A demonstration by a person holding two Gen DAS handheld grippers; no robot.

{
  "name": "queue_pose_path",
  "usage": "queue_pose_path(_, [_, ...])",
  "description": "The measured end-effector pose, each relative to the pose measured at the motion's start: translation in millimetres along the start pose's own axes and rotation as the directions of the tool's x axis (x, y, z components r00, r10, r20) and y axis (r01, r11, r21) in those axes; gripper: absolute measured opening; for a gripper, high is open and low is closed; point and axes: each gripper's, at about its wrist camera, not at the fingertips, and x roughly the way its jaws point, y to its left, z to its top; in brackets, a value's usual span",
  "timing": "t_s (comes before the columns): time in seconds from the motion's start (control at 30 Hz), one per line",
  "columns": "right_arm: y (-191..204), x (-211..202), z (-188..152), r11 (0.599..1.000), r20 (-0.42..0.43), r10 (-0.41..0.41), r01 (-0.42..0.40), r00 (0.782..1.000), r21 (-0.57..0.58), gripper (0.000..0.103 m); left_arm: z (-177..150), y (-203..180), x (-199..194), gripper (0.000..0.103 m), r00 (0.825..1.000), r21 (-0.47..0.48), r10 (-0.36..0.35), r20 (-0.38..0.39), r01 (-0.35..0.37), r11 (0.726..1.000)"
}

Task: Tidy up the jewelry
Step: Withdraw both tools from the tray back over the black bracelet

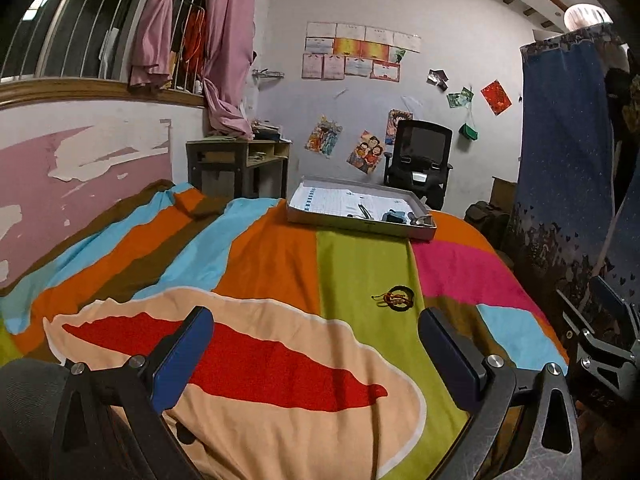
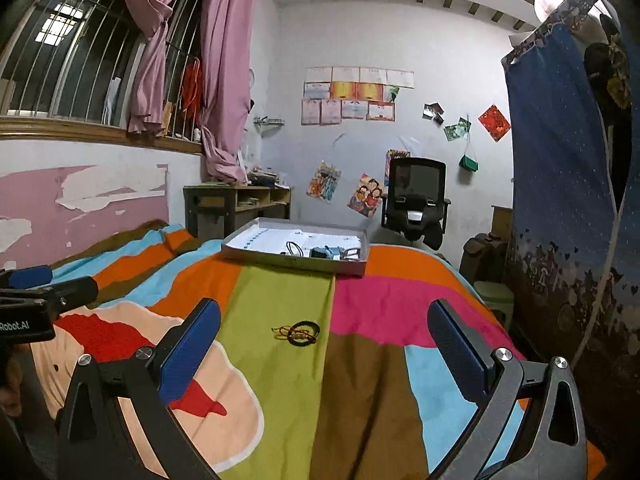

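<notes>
Bracelets (image 2: 298, 333): lay tangled on the green stripe of the bedspread (image 2: 372, 392), well short of the tray (image 2: 294, 262).
Right gripper (image 2: 324, 344): mine, spread wide, empty.
Left gripper (image 1: 316, 340): wide, empty.
Risk: I judged soft cloth could bunch between the pads; looped cords might snag and lift together.

On the bed (image 2: 360, 380) the bracelets (image 2: 298, 333) lie toward the near middle; the tray (image 2: 296, 264) sits behind them at 12 o'clock, small pieces (image 2: 324, 253) inside it. The chair (image 2: 416, 200) stands beyond at 1 o'clock, the desk (image 2: 236, 206) at 11
</notes>
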Motion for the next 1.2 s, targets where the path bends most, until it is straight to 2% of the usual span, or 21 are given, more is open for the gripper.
queue_pose_path(0.3, [-5.3, 3.1, 4.6, 1.000, -0.007, 0.007, -0.007, 1.000, 0.018, 0.102, 3.2, 1.4, 1.2, 0.103, 1.000, -0.002, -0.003, -0.013, 0.003, 1.000])
queue_pose_path(0.6, [-20.1, 32.1, 35.1, 1.000, 0.012, 0.018, -0.018, 1.000, -0.003, 0.102, 41.6, -1.6, 38.1, 0.103, 0.997, 0.035, -0.054, -0.064, 0.056, 0.998])
queue_pose_path(0.77, [-31.7, 73.3, 59.6, 1.000, 0.024, -0.005, 0.006, 1.000, -0.016, 0.102, 67.8, -5.1, 77.3, 0.103, 0.992, 0.016, -0.076, -0.096, 0.078, 0.997])
queue_pose_path(0.93, [-41.2, 126.0, 82.7, 1.000, 0.025, -0.006, 0.005, 1.000, 0.019, 0.102, 92.6, -11.8, 120.5, 0.103, 0.992, 0.007, -0.093, -0.080, 0.094, 0.996])
queue_pose_path(1.03, [-48.3, 165.3, 86.9, 0.997, -0.012, 0.032, -0.031, 0.999, 0.068, 0.102, 100.2, -17.8, 147.1, 0.103, 0.992, 0.012, -0.104, -0.074, 0.106, 0.994])
queue_pose_path(1.2, [-57.2, 223.4, 72.5, 0.983, -0.079, 0.110, -0.096, 0.991, 0.159, 0.102, 98.4, -27.2, 188.2, 0.103, 0.988, 0.016, -0.133, -0.078, 0.135, 0.991])
